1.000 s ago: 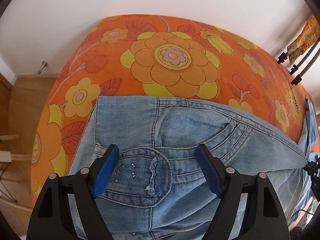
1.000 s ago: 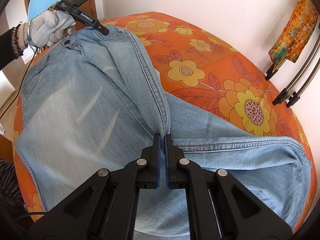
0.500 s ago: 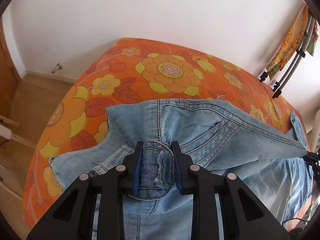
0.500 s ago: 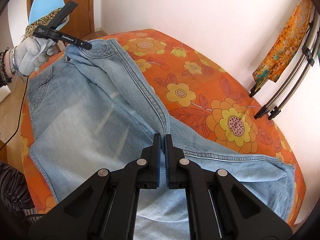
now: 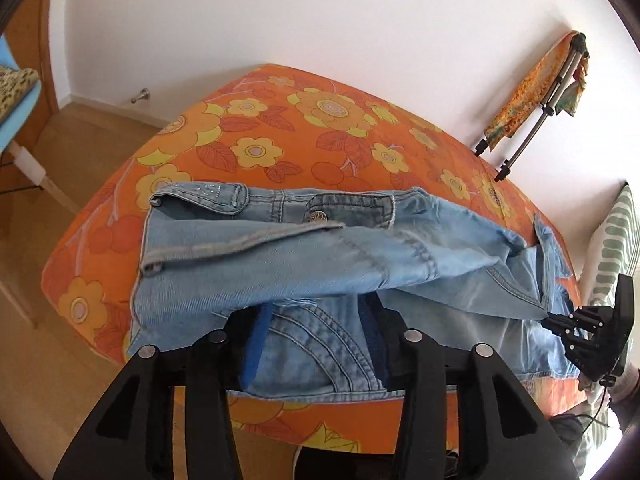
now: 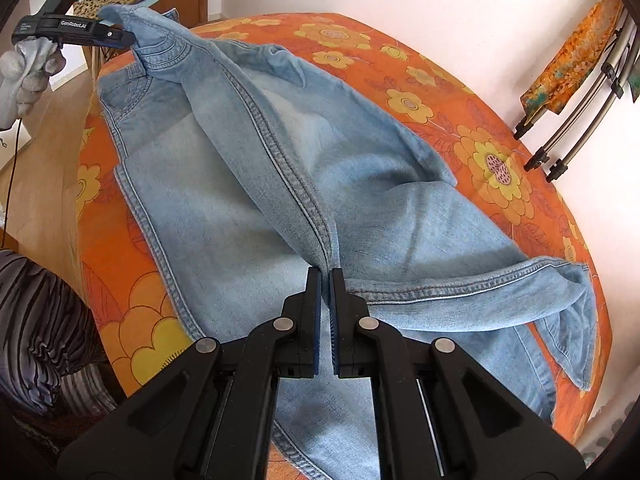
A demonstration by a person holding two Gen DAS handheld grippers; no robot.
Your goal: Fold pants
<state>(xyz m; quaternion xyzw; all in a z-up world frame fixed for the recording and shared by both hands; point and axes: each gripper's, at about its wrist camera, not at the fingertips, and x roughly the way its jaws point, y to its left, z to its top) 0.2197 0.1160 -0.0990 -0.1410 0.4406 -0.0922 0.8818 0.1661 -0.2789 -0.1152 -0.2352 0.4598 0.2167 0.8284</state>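
- where the right gripper [image 6: 329, 276] meets the cloth, its jaws are pressed together on a stitched seam fold of the jeans [image 6: 256, 184]; the denim rises to the pinch like a ridge.
- left gripper [image 5: 316, 312]: jaws roughly half apart and just now widening after a squeeze. denim with curved pocket stitching lies between the blue pads [image 5: 256, 336]; a fold of cloth drapes over the tips. whether the pads press on it cannot be told from the wrist view.
- seen from the right wrist view, the left gripper [image 6: 120, 38] has the waistband corner lifted at its tip, off the surface; the gloved hand [image 6: 24, 76] grips its handle.
- seen from the left wrist view, the right gripper [image 5: 560, 320] sits at the far right edge, denim pulled to a point at its tip.
- jeans: light blue, stretched between the two grippers, partly doubled over lengthwise; waistband with metal button [image 5: 316, 216] towards the far side in the left view, leg hem [image 6: 576, 320] flopped at the right.
- all of it lies on a bed with an orange floral cover [image 5: 320, 128].
- beyond: white wall, a folding rack [image 6: 580, 120] with orange patterned cloth hung on it, wooden floor [image 5: 60, 168] to the left, a striped pillow [image 5: 616, 248] at the right.
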